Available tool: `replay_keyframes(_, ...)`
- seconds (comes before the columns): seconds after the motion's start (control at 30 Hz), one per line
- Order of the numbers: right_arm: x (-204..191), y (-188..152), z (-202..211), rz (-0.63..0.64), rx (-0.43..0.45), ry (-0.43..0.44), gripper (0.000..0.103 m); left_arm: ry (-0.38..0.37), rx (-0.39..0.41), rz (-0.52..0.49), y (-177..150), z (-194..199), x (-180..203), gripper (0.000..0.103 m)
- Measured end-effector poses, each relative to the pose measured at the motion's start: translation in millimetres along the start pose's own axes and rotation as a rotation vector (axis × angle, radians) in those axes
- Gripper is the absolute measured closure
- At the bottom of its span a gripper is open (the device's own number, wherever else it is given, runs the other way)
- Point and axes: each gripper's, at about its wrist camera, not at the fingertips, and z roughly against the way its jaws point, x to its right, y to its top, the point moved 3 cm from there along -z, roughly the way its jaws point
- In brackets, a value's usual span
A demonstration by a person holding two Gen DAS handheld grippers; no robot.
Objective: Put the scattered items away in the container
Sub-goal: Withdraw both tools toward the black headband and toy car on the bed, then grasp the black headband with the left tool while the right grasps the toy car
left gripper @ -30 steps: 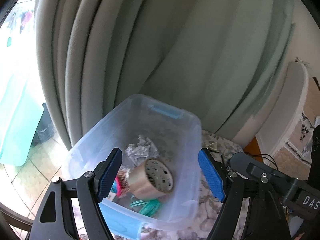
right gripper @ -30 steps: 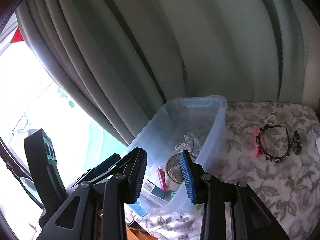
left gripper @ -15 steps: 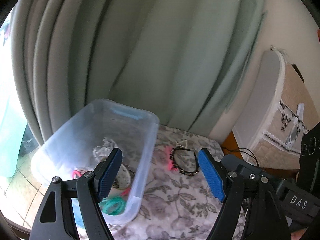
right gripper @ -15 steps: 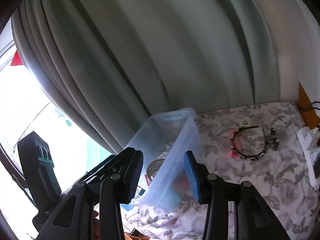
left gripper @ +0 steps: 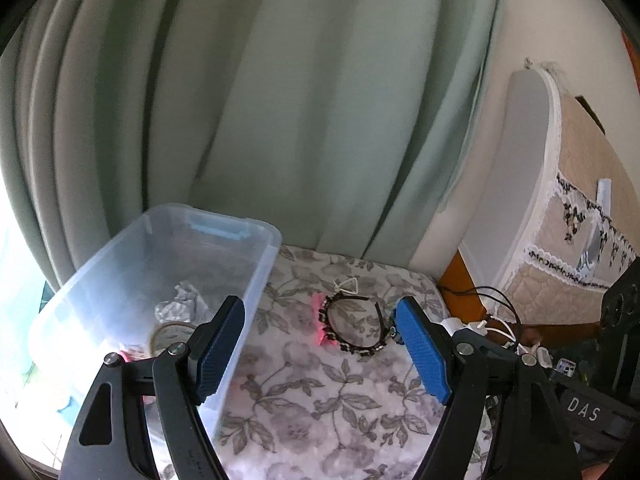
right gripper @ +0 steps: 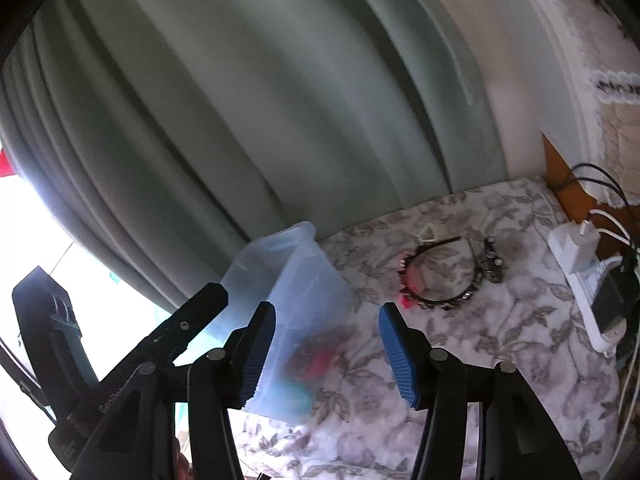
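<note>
A clear plastic bin [left gripper: 256, 280] [right gripper: 316, 280] stands at the left of a flowered cloth [left gripper: 304, 380]. Inside it lie a tape roll [left gripper: 170, 334], crumpled foil [left gripper: 182, 304] and pink and teal bits. A dark studded headband [left gripper: 354, 326] [right gripper: 444, 276] lies on the cloth right of the bin, with a pink piece [left gripper: 319, 320] at its left end and a small white triangle [left gripper: 349, 287] [right gripper: 430, 234] behind it. My left gripper [left gripper: 320, 352] is open and empty, short of the headband. The jaws of my right gripper [right gripper: 326, 350] are opening, empty, by the bin's near corner.
Grey-green curtains [left gripper: 280, 120] hang right behind the table. At the right edge sit a white power strip [right gripper: 580, 276] with chargers and cables, and a padded white chair back [left gripper: 532, 184]. A bright window shows at the left.
Both grippers have swung right, from over the bin toward the headband on the cloth. The right gripper's jaws have spread wider; the left stays wide.
</note>
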Motion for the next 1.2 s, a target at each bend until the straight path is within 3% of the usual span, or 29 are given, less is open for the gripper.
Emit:
replay_keyframes(0.43,61.5,0.5,-22.9,-0.080,-0.051,-0.112,0.045,-0.024,-0.127,-0.064,-22.1,-62.5,24.0,0.024)
replay_keyframes(1.2,125.3,11.0,-108.7,-0.086,-0.161,-0.278,0.045,-0.003,-0.336,-0.012,-48.2,-203.0,3.2,0.024)
